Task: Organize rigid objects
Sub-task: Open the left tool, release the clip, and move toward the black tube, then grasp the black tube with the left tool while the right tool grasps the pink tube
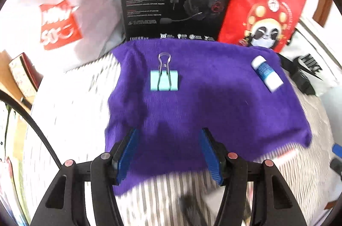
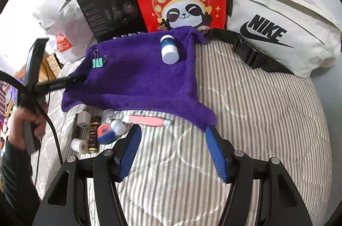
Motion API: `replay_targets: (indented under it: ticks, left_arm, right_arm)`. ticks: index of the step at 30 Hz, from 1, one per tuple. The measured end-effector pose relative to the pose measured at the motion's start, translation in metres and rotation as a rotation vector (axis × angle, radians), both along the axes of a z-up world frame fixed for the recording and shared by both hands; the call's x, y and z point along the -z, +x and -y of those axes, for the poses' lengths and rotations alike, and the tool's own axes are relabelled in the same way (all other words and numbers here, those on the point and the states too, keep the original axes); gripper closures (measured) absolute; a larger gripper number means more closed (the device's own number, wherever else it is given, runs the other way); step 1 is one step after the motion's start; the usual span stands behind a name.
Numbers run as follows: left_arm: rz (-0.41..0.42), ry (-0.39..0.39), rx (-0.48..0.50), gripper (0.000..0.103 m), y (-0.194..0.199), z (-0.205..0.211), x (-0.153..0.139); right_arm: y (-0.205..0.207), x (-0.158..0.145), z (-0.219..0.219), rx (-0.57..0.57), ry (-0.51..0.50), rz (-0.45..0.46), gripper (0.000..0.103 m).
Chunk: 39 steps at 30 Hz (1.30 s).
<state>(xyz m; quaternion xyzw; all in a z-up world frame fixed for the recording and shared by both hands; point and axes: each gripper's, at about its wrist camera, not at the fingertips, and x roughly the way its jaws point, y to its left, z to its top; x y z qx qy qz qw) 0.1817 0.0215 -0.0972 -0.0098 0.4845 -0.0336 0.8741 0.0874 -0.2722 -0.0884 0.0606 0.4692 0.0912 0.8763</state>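
Green binder clip (image 1: 164,80) lies on purple towel (image 1: 213,110), well ahead of empty, parted left tongs (image 1: 168,153); right tongs (image 2: 174,153) likewise gape empty

The right gripper (image 2: 173,149) hangs over the striped bedspread (image 2: 256,119), jaws apart, nothing between them. On the purple towel (image 2: 136,80), a green binder clip (image 2: 98,62) sits near the left edge and a blue-and-white bottle (image 2: 168,49) near the far right corner. Just off the near edge lie a pink tube (image 2: 147,120), a black-and-gold tube (image 2: 93,134) and a grey adapter (image 2: 83,119). Far left, a hand (image 2: 23,127) grips the other tool.
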Motion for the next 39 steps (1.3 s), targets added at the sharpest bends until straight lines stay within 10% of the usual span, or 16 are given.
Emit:
replay_targets:
  ticks: [10,26,29,32,39]
  left_arm:
    - [-0.103,-0.030,-0.012,0.046,-0.071,-0.006,0.030]
    - [-0.103,0.062,-0.010,0.043,-0.081,-0.010,0.044]
    - [-0.075,0.066,0.030,0.048,-0.080,-0.004,0.045]
    - [-0.045,0.051,0.094,0.079,-0.080,0.005,0.043]
    - [-0.011,0.043,0.140,0.080,-0.078,0.009,0.043]
  right_arm:
    - [-0.025,-0.001,-0.010,-0.019,0.002,0.004,0.041]
    - [-0.039,0.014,-0.014,-0.032,-0.002,-0.029,0.041]
    - [-0.036,0.016,-0.015,-0.034,-0.002,-0.033,0.041]
    - [-0.034,0.019,-0.016,-0.037,-0.004,-0.040,0.041]
    - [-0.031,0.027,-0.014,-0.026,-0.016,-0.060,0.041]
